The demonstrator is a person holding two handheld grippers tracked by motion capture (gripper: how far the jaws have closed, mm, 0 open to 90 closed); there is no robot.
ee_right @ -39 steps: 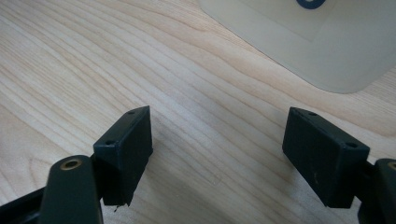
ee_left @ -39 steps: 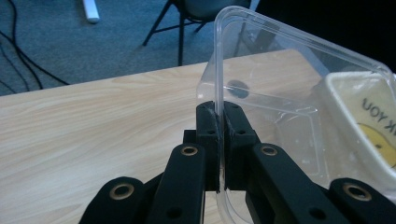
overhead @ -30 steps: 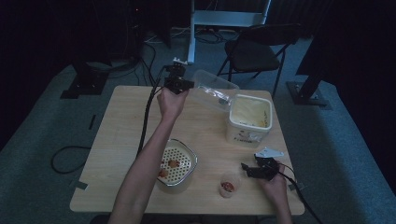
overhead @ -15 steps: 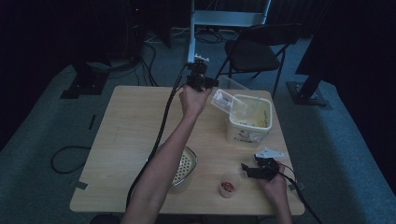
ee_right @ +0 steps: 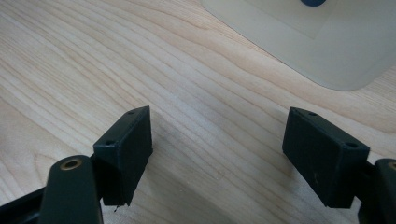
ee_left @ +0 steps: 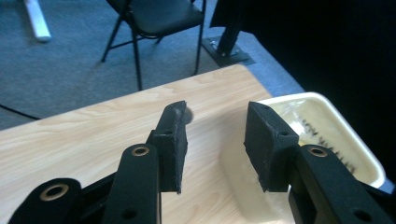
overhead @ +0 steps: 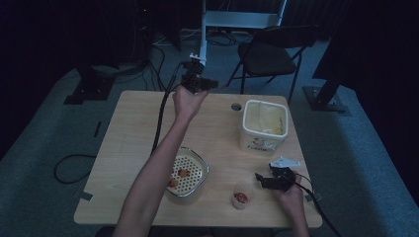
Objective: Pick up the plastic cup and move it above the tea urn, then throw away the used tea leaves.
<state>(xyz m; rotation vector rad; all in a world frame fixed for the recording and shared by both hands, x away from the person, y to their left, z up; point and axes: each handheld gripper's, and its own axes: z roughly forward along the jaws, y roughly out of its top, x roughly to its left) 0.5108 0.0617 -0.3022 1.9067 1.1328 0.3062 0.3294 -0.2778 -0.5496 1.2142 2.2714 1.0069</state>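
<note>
A cream tub (overhead: pixel 264 126) stands at the table's right, and a clear printed lid (ee_left: pixel 322 130) lies across its top. My left gripper (overhead: pixel 197 81) hovers over the table's far edge, left of the tub. Its fingers (ee_left: pixel 170 140) are open, with nothing between them, and the tub (ee_left: pixel 359 154) is just beyond the right jaw. My right gripper (overhead: pixel 274 178) rests open on the wood near the front right corner. Its own view shows empty jaws (ee_right: pixel 217 154) and the tub's wall (ee_right: pixel 317 42) ahead.
A perforated bowl (overhead: pixel 185 173) with red pieces sits at the front middle. A small cup (overhead: pixel 241 196) of red bits is left of the right gripper. A round hole (overhead: pixel 236 106) is in the tabletop, and a folding chair (overhead: pixel 269 54) stands behind the table.
My left gripper carried the clear lid right to the tub, let it go there, and drew back to the left, empty. The right gripper has stayed put.
</note>
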